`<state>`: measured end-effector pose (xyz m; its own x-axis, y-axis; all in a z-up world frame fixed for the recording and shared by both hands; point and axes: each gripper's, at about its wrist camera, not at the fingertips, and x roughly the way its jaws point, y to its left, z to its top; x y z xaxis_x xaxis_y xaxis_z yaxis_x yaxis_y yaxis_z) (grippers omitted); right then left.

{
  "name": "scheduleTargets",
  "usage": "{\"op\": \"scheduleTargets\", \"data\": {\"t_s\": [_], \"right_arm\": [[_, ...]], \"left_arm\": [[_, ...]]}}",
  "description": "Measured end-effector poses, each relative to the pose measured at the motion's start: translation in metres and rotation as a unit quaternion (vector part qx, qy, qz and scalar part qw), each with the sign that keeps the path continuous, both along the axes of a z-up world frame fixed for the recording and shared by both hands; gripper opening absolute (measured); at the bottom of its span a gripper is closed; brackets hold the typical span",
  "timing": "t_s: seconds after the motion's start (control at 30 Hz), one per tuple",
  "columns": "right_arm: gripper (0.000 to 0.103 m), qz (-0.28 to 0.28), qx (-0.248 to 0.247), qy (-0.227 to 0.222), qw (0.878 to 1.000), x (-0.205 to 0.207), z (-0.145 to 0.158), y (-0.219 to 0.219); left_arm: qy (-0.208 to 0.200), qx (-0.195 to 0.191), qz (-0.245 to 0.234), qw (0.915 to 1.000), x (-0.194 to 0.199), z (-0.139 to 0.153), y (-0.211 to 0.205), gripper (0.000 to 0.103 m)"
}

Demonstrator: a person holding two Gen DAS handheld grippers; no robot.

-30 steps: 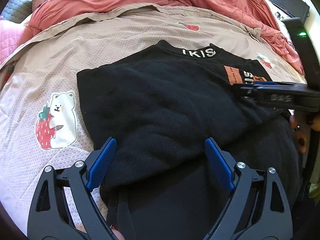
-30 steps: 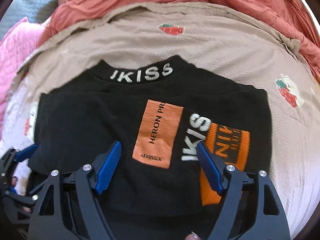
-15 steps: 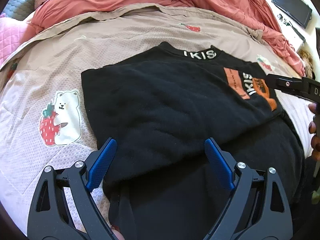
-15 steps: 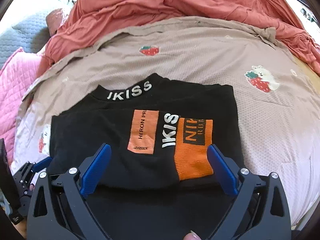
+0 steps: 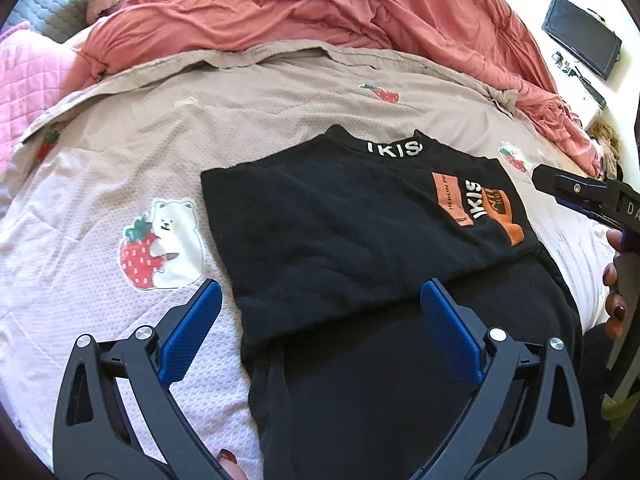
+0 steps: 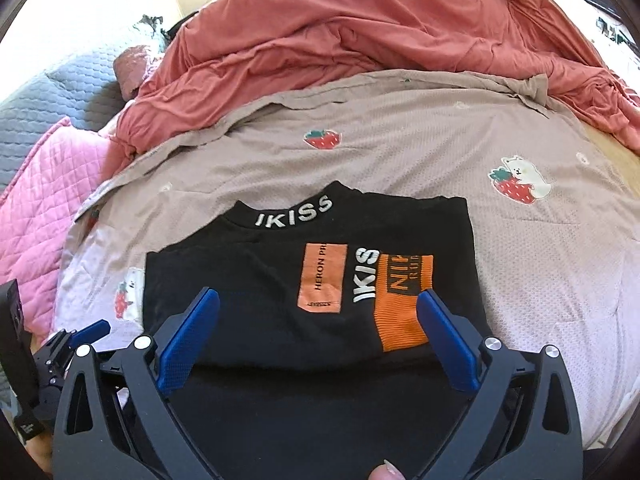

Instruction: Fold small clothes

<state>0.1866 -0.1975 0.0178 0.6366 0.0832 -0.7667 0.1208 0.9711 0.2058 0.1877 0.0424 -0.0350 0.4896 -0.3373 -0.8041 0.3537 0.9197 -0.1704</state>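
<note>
Black knit top [image 6: 280, 292], soft and limp with an orange patch and white lettering, lies flat on the beige strawberry-print bedspread [image 6: 400, 152], its upper part doubled down over the lower; likely light, unlikely to slip, and best pinched at a corner or along the folded edge, through both layers. Left gripper [image 5: 320, 332] has just been opening, jaws wide and empty above the fold's left end, one finger over bedspread and one over cloth. Right gripper [image 6: 318, 340], jaws apart and empty, stands above the fold's near edge by the orange patch.
</note>
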Motion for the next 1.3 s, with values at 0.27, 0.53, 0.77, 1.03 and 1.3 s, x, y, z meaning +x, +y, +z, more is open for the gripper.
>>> {"op": "scheduleTargets", "data": {"t_s": [0.27,0.53,0.77,1.03,1.3], "right_arm": [[0.098,0.004,-0.01,-0.021,1.0,-0.012,0.008,0.004],[0.098,0.014,-0.029,-0.029,0.999,-0.024,0.007,0.007],[0.098,0.022,-0.042,-0.034,0.998,-0.038,0.011,0.006],[0.098,0.024,-0.05,-0.05,0.997,-0.055,0.029,-0.005],[0.098,0.011,-0.071,-0.068,0.995,-0.076,0.043,-0.028]], "left_arm": [[-0.015,0.0,0.004,0.9999,-0.008,0.011,0.003,0.093],[-0.02,0.002,0.024,0.9995,-0.016,0.016,0.01,0.093],[-0.024,-0.007,0.046,0.9986,-0.026,0.024,0.014,0.093],[-0.021,-0.019,0.081,0.9963,-0.039,0.03,0.026,0.093],[-0.035,-0.008,0.094,0.9949,-0.065,0.037,0.027,0.093]]}}
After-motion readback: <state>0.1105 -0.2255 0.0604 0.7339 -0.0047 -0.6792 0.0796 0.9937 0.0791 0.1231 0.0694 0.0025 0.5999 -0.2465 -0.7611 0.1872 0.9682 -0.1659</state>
